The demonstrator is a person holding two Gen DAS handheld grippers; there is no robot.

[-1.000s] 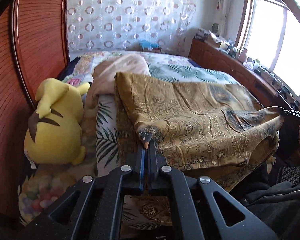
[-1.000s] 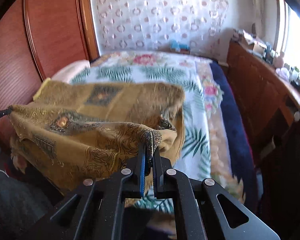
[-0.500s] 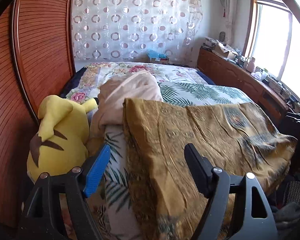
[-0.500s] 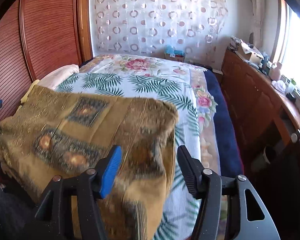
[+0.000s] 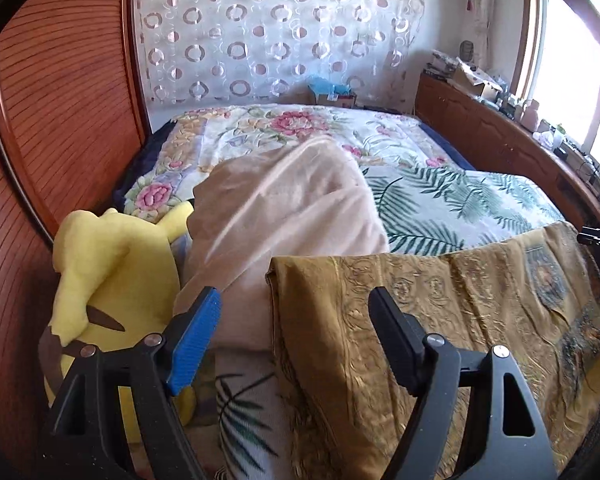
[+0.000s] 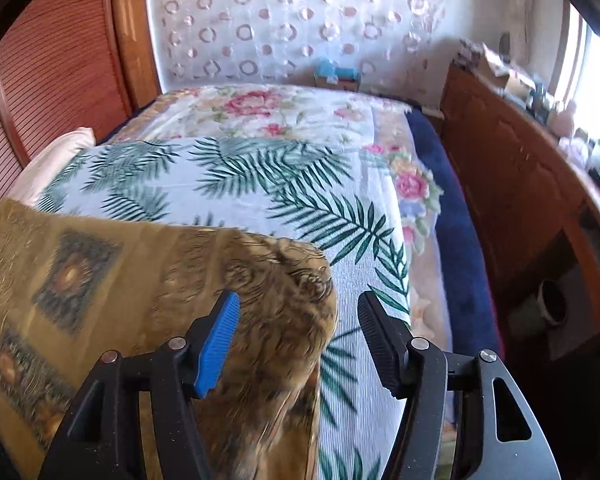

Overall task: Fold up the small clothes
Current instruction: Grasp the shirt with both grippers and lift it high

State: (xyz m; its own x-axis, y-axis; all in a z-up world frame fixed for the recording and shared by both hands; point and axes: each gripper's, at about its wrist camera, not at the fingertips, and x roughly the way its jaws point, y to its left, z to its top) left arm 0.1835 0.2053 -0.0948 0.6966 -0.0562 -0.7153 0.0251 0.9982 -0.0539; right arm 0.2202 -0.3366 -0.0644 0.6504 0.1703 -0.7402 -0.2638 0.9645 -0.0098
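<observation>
Left gripper stands wide open, nothing between the pads; its jaws have just been opening and the gold cloth lies below them, let go. Right gripper likewise open, jaws just parted, the cloth's corner beneath the gap, untouched. The cloth lies folded across the bed's near edge, its front hanging over. Just left of it, a pink blanket is heaped, touching the cloth's left edge; beside that, a yellow plush against the wood panel. Farther off: palm-print and floral covers, a dotted curtain, a cluttered sideboard under the window.
</observation>
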